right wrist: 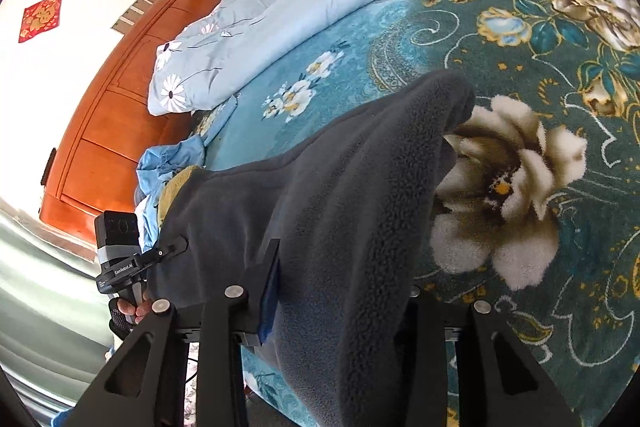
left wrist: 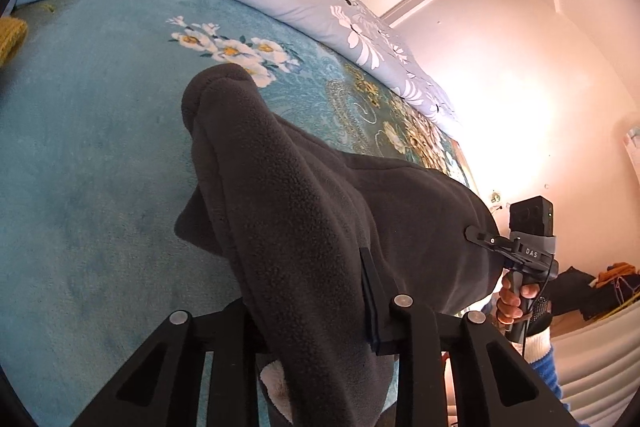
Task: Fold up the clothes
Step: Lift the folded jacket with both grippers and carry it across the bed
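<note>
Over one floral bedspread, two tongs clamping one grey fleece.

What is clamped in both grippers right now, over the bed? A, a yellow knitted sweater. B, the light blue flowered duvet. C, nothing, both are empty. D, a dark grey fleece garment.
D: the dark grey fleece garment is pinched in the left gripper and, seen from its own camera, in the right gripper, its free end hanging toward the teal floral blanket.
</note>
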`<control>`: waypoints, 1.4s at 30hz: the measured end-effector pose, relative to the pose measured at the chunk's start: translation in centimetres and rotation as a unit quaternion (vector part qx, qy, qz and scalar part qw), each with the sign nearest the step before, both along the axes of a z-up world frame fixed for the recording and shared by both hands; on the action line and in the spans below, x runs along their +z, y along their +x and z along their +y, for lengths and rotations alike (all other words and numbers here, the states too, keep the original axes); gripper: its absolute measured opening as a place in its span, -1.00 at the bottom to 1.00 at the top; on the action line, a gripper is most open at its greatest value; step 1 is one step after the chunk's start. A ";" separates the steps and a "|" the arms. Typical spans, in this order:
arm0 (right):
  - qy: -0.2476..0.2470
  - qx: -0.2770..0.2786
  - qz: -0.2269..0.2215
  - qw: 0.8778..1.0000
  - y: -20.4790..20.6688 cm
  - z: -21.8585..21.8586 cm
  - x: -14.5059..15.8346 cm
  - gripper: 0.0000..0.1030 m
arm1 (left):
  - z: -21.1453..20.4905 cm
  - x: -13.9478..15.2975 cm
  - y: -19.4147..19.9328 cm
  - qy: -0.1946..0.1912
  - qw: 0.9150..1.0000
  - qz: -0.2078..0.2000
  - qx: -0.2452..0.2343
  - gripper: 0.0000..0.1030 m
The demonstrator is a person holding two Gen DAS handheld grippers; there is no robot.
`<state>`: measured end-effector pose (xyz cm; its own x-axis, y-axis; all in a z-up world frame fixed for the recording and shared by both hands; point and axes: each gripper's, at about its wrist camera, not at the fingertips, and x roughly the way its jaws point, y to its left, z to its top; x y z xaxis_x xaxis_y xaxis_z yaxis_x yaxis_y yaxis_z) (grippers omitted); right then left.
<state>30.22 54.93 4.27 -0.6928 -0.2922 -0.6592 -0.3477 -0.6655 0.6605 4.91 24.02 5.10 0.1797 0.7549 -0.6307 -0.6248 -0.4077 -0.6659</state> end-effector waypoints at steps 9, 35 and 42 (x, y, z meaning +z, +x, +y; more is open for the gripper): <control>-0.010 -0.015 0.025 1.000 4.9 1.4 3.0 -0.25 | 4.1 5.2 3.9 0.021 0.999 0.019 -0.036 -0.45; 0.128 -0.173 -0.029 0.976 34.4 26.5 14.8 -0.24 | 37.8 8.9 26.3 0.136 0.958 -0.042 -0.249 -0.46; 0.077 -0.191 -0.049 0.977 39.7 30.2 6.3 -0.24 | 36.2 1.6 30.8 0.108 0.957 -0.055 -0.263 -0.46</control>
<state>69.92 85.10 10.58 -0.6629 0.0831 -0.7441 -0.6475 -0.5626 0.5140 35.73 60.23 6.69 0.6271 0.6524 -0.4255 -0.6264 0.0978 -0.7733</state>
